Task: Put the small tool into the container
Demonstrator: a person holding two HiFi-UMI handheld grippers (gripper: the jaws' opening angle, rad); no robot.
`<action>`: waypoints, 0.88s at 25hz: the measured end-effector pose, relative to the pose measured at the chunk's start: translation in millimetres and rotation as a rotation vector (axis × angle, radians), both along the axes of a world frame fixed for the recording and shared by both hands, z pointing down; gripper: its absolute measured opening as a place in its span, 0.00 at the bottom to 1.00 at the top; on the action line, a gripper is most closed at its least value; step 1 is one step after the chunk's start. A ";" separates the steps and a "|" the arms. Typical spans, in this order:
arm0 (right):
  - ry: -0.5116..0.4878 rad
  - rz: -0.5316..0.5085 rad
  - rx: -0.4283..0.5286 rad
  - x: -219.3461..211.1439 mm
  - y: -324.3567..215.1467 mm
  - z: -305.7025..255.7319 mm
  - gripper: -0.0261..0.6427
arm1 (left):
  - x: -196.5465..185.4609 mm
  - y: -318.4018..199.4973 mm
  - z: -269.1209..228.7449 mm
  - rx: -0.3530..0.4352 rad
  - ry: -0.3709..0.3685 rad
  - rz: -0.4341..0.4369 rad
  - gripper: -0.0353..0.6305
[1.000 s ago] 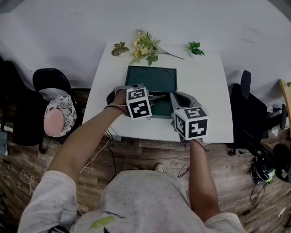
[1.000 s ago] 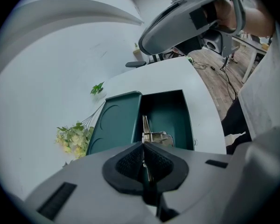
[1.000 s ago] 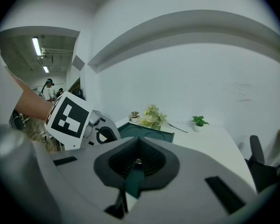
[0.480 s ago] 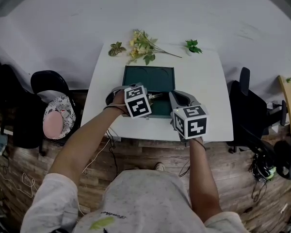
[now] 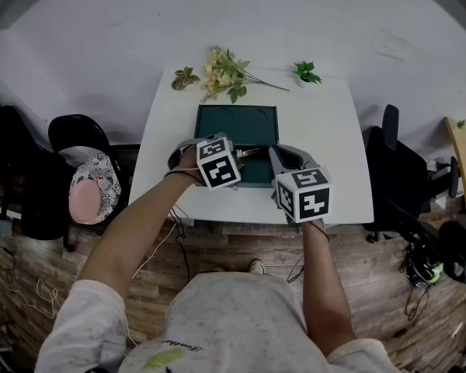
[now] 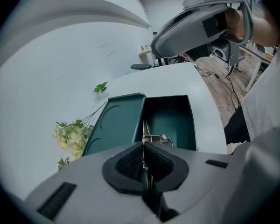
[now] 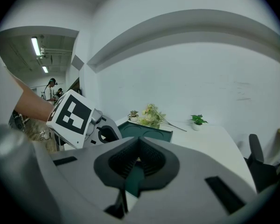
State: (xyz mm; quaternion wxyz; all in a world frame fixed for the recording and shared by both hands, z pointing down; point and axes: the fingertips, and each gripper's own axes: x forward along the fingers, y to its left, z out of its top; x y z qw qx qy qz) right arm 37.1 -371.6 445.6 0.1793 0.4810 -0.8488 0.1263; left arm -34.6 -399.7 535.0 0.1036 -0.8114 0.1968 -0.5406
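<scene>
- The left gripper (image 6: 143,146) has its jaws pressed together on the small tool (image 6: 146,132), with the ribbed black pads (image 6: 130,162) pinching its near end.
- The tool is a thin strip of bright metal seen edge-on, with a looped part at its far end. Its long axis runs straight out along the jaws, pointing toward the desk's (image 5: 326,146) right edge.
- It hangs over the open box of the container (image 6: 172,118) (whether it touches the floor there is unclear).
- The container is a dark green, smooth-walled rectangular case near the middle of the desk. Its lid (image 6: 114,120) lies thrown open toward the far edge, with two rounded recesses moulded into its inner face.
- The right gripper (image 7: 139,141) hovers at the container's right end with its jaws a little apart and nothing between them. The green case shows through the narrow gap.
- Pale artificial flowers (image 5: 225,74) lie along the far edge, and a small green sprig (image 5: 304,72) sits toward the far right corner.
</scene>
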 end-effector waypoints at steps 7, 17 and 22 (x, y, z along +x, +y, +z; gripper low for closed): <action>-0.002 0.002 -0.004 0.7 5.1 1.4 0.05 | 1.5 3.0 1.4 -0.008 0.008 -0.013 0.07; -0.006 0.008 -0.007 1.5 12.1 2.1 0.05 | 3.5 10.4 5.4 -0.031 0.042 -0.048 0.08; -0.008 0.013 -0.003 3.4 15.7 -0.6 0.05 | 5.5 14.6 7.2 -0.035 0.047 -0.051 0.09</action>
